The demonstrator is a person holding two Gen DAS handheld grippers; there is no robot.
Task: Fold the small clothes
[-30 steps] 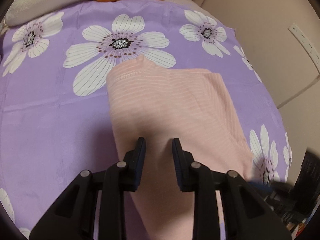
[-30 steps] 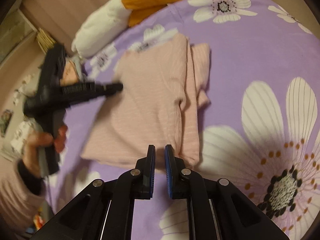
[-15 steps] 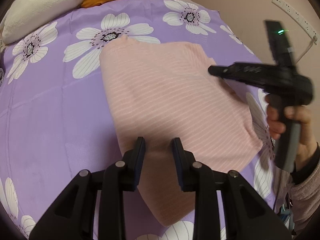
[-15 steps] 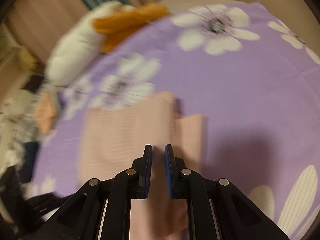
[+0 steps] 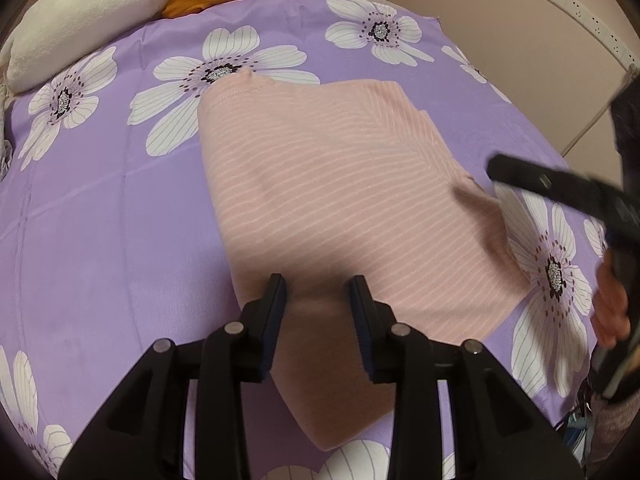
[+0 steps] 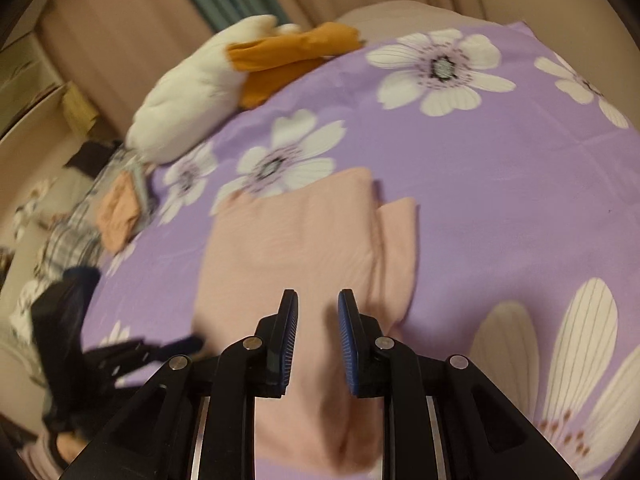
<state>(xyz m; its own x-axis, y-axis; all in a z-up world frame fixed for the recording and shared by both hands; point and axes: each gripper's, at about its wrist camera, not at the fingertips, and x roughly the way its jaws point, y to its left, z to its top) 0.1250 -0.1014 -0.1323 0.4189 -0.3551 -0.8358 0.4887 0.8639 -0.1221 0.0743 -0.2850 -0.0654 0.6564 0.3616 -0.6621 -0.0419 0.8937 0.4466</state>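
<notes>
Left claw point(image 5: 318, 286) hovering over the near end of the pink striped garment point(image 5: 340, 200), jaws opening, nothing pinched between them. Right claw point(image 6: 318, 302) likewise spreading apart above the same garment point(image 6: 296, 248), pads clear of the cloth. Garment lying folded and flat on the purple flowered bedsheet point(image 5: 100, 220), a narrow folded strip showing along one side. White and orange plush toy point(image 5: 120, 4) resting at the far edge of the bed.
</notes>
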